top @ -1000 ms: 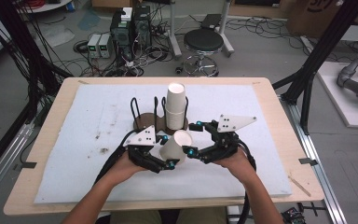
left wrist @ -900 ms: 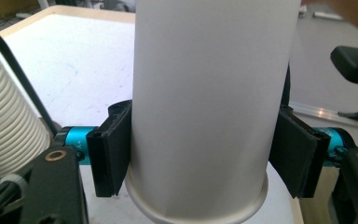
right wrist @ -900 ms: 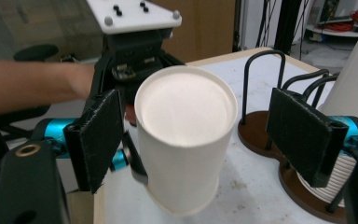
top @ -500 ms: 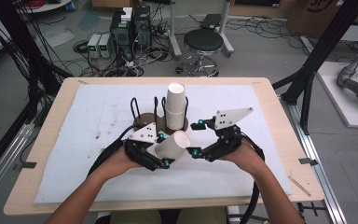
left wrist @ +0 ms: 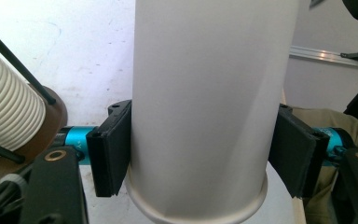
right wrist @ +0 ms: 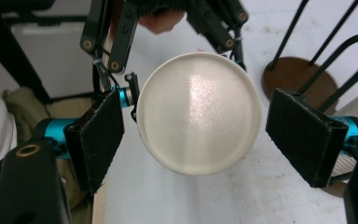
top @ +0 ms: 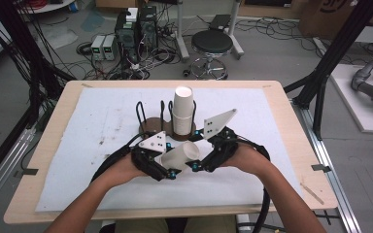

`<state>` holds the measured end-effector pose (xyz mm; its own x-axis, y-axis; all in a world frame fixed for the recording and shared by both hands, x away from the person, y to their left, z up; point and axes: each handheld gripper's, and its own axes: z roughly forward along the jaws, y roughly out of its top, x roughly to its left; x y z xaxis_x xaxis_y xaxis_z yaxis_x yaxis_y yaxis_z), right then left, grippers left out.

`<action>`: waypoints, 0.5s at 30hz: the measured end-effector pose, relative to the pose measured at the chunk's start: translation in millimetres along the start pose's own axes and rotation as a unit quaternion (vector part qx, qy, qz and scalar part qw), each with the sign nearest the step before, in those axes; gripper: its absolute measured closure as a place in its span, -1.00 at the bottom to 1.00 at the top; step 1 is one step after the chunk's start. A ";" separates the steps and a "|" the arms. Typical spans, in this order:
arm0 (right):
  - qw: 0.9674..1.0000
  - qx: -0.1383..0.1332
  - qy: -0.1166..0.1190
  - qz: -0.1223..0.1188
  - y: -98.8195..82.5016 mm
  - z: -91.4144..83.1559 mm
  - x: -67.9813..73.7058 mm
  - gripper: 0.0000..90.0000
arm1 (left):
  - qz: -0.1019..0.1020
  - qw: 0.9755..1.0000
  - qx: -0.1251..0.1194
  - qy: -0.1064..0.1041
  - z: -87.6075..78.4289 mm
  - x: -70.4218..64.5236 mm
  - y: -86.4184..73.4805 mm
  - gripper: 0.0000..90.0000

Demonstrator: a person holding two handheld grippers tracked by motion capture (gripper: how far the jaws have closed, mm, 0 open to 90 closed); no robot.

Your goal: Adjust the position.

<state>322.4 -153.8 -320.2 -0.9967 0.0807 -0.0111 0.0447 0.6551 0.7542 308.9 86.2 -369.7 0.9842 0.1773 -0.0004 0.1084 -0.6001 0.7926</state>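
White paper cup [top: 179, 156] is held lying sideways between the two hands, just above the table mat [top: 77, 145]. The left gripper [top: 161, 165] is clamped on its wall near the rim; the right gripper [top: 200, 162] is spread wide, its pads apart from the cup's flat base. Since a second ago the right hand has swung round to face that base, likely readying a handover. Beyond stands the cup stack [top: 182, 109] in its wire rack [top: 150, 121]. No writing can be read.
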 end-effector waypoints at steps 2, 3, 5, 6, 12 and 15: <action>1.000 0.011 0.006 -0.002 2.1 4.5 -0.2 -0.56 | 0.000 1.000 0.003 -0.002 0.5 -0.2 -0.2 -0.36; 1.000 0.015 0.009 -0.003 3.3 6.8 -0.7 -0.56 | 0.002 1.000 0.005 -0.003 0.7 -0.1 -0.3 -0.36; 1.000 0.023 0.011 -0.007 4.4 10.1 -1.8 -0.56 | 0.003 1.000 0.007 -0.003 1.3 -0.4 -0.6 -0.36; 1.000 0.027 0.012 -0.007 4.8 11.0 -2.1 -0.56 | 0.003 1.000 0.010 -0.004 1.7 -0.5 -0.8 -0.36; 0.998 0.053 0.029 -0.014 7.6 18.2 -3.7 -0.42 | 0.007 1.000 0.025 -0.011 5.1 -1.3 -1.6 -0.36; 0.997 0.068 0.033 -0.021 9.8 21.8 -2.7 -0.40 | 0.005 1.000 0.027 -0.013 7.0 -1.9 -2.0 -0.36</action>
<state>327.0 -131.2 -327.0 -1.0000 0.0045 0.0059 0.0073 0.7525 0.6586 307.7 81.6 -375.5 0.9885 0.1511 -0.0096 0.1057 -0.6434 0.7582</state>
